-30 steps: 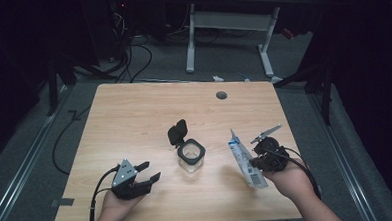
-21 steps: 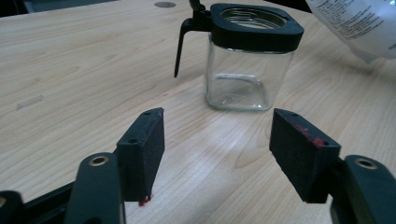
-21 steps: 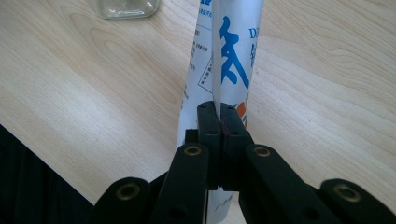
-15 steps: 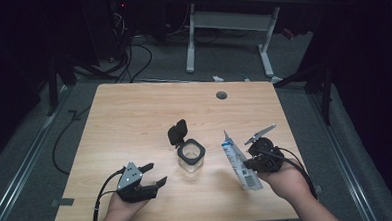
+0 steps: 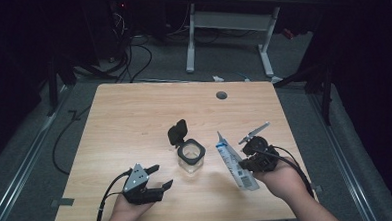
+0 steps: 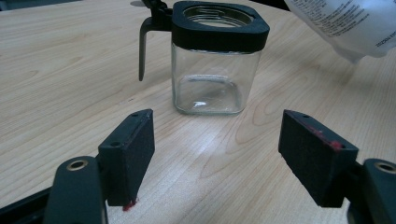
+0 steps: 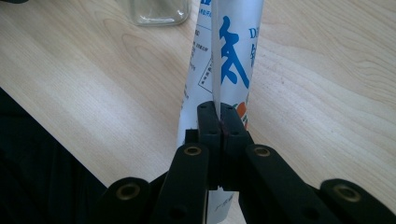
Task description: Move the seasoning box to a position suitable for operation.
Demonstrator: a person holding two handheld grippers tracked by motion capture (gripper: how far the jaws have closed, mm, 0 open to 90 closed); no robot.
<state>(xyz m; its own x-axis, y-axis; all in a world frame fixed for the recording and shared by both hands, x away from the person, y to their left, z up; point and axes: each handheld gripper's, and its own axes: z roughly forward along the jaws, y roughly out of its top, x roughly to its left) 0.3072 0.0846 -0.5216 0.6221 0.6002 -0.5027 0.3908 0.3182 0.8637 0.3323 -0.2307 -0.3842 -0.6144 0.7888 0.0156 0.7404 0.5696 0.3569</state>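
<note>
A clear square glass jar (image 5: pixel 190 160) (image 6: pixel 212 65) with a black rim stands mid-table, its hinged black lid (image 5: pixel 178 133) flipped open at the back. My left gripper (image 5: pixel 161 175) (image 6: pixel 217 156) rests near the front edge to the jar's left. Its jaws are open and have just been opening, with nothing between them. To the jar's right, my right gripper (image 5: pixel 247 163) (image 7: pixel 219 122) is shut on a white pouch (image 5: pixel 233 161) (image 7: pixel 233 56) with blue print. The pouch stands tilted, its tip up near the jar's rim, and a corner of it (image 6: pixel 345 23) shows beyond the jar.
The wooden table (image 5: pixel 134 118) has a round cable hole (image 5: pixel 221 95) at the back. A white desk frame (image 5: pixel 225 34) and cables (image 5: pixel 126 58) lie on the floor beyond. The jar's base (image 7: pixel 156 11) stands just ahead of the pouch.
My right gripper has carried the pouch leftward, closer to the jar. The left gripper's jaws stand wider apart than a second ago, and that hand has barely shifted.
</note>
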